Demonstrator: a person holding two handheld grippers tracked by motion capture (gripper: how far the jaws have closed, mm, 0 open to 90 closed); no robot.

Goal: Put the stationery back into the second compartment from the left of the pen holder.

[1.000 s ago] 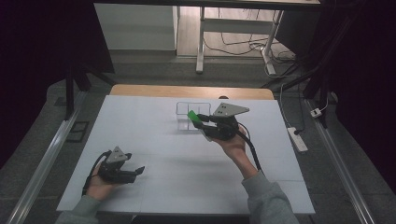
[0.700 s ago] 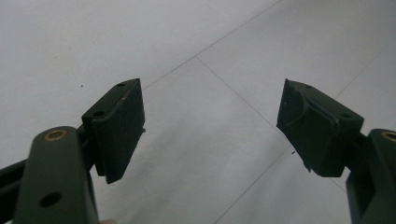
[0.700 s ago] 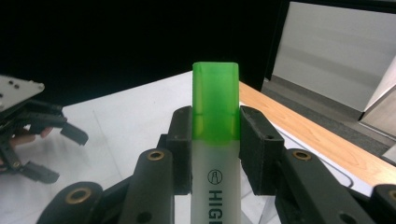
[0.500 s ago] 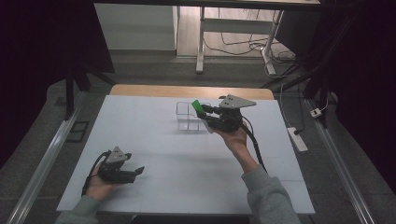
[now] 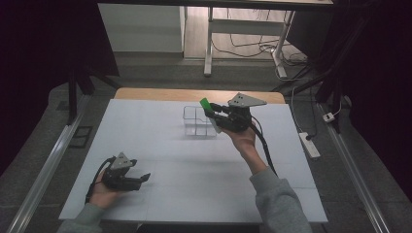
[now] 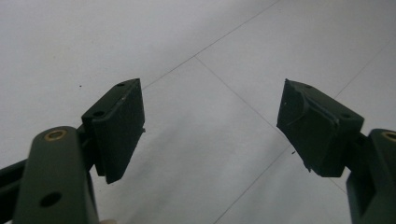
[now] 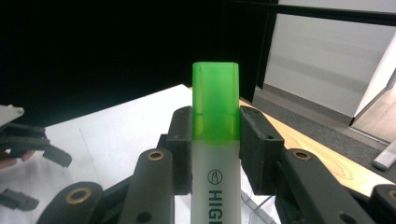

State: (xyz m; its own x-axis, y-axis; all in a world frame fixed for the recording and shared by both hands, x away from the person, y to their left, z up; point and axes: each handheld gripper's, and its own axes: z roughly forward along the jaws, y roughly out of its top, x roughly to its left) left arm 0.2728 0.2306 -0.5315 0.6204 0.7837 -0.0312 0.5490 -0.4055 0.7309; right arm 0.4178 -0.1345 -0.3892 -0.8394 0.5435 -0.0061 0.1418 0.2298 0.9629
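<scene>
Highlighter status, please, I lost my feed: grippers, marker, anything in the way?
Right gripper shut on highlighter, green cap forward, above clear organizer. Left gripper open, low over table. Nothing in the way.

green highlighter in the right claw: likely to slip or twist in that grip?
Probably rigid: the highlighter shows no bend between the right claw pads. Its flat-sided body sits square against both pads, so twisting looks unlikely. The plastic looks smooth, and the pads grip near the cap seam, so it might slide lengthwise. Likely light; it is held tilted with no sag.
</scene>
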